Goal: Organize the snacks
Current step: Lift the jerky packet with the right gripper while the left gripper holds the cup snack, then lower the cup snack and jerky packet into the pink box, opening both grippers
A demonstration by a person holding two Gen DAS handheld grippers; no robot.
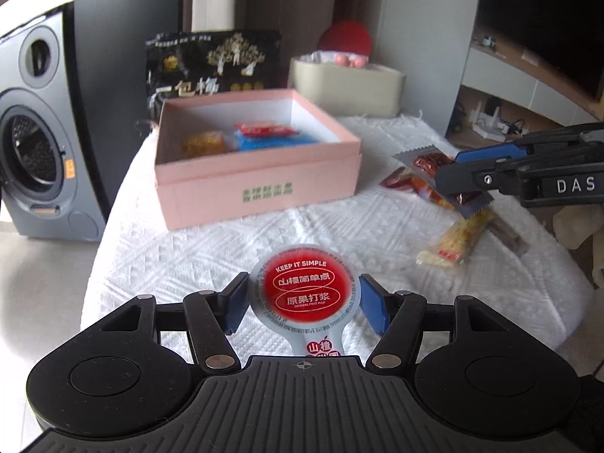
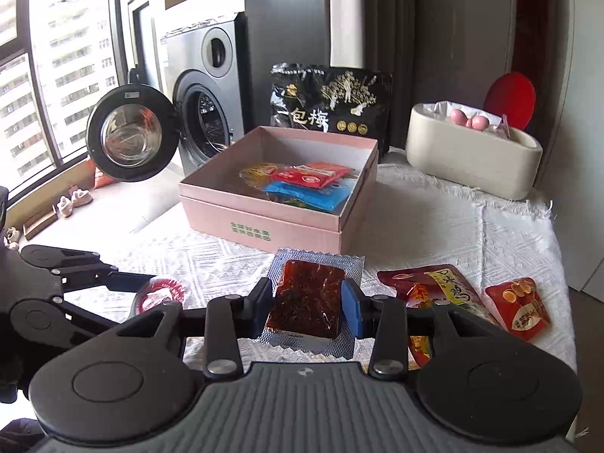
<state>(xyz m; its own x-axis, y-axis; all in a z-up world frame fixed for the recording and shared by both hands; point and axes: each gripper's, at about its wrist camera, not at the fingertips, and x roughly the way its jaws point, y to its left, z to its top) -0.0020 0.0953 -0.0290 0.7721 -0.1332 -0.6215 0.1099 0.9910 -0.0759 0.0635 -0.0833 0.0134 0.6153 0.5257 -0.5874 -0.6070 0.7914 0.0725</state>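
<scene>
The left gripper (image 1: pixel 304 304) is clamping a round hawthorn jelly cup (image 1: pixel 306 290); rigid rim, light. The right gripper (image 2: pixel 306 302) is squeezing a soft, slippery vacuum-packed snack (image 2: pixel 307 298) by its sides. The pink box (image 2: pixel 287 222) is waiting at 12 o'clock.

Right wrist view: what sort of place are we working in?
Likely a home, a laundry corner in a high-rise flat: a front-loading washing machine with its door open, a window onto apartment towers, and a cloth-covered table with a pink box.
</scene>
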